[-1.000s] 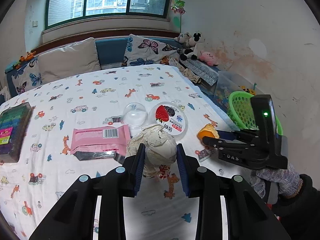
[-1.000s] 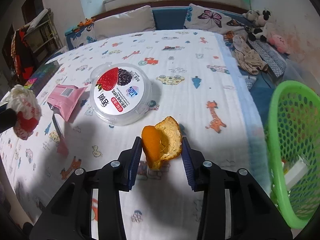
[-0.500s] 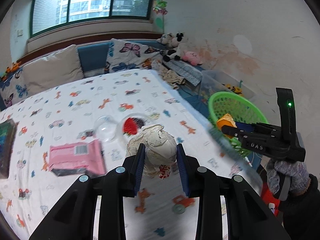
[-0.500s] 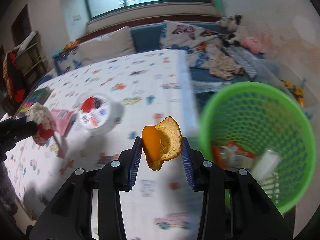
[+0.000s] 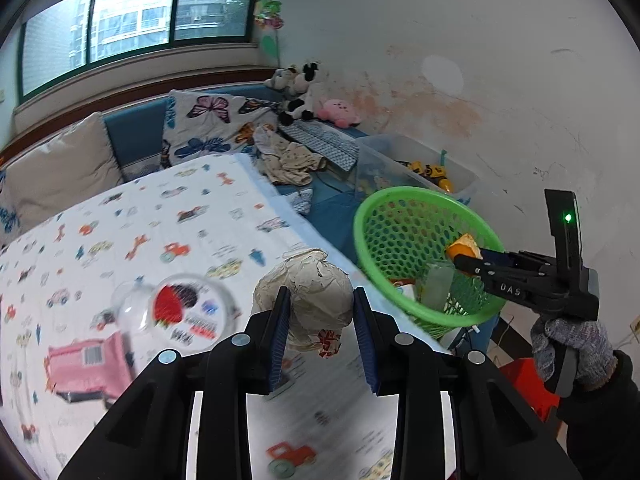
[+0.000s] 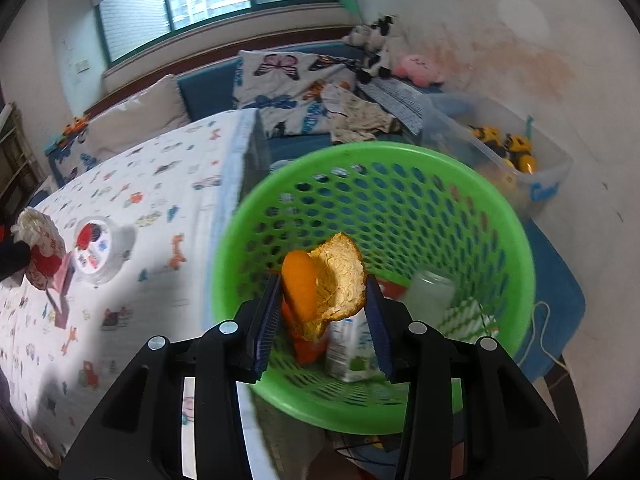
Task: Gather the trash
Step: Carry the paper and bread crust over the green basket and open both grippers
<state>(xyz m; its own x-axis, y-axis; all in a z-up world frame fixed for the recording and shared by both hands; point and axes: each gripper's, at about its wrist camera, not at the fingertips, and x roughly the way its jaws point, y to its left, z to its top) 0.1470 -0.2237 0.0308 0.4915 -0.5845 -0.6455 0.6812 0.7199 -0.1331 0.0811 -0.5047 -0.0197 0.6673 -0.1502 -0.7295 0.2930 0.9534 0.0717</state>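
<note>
My left gripper is shut on a crumpled paper ball and holds it above the bed's right edge. The ball also shows at far left in the right wrist view. My right gripper is shut on an orange peel and holds it over the open green mesh basket. In the left wrist view the peel sits above the basket. Inside the basket lie a carton and a clear cup.
On the patterned bed sheet lie a round lidded tub with a strawberry label, a clear dome lid and a pink packet. A clear toy bin stands behind the basket by the wall.
Both grippers have swung right, away from the bed. The right gripper with the peel has moved from beside the basket to over its opening. The left gripper follows with the paper ball.
</note>
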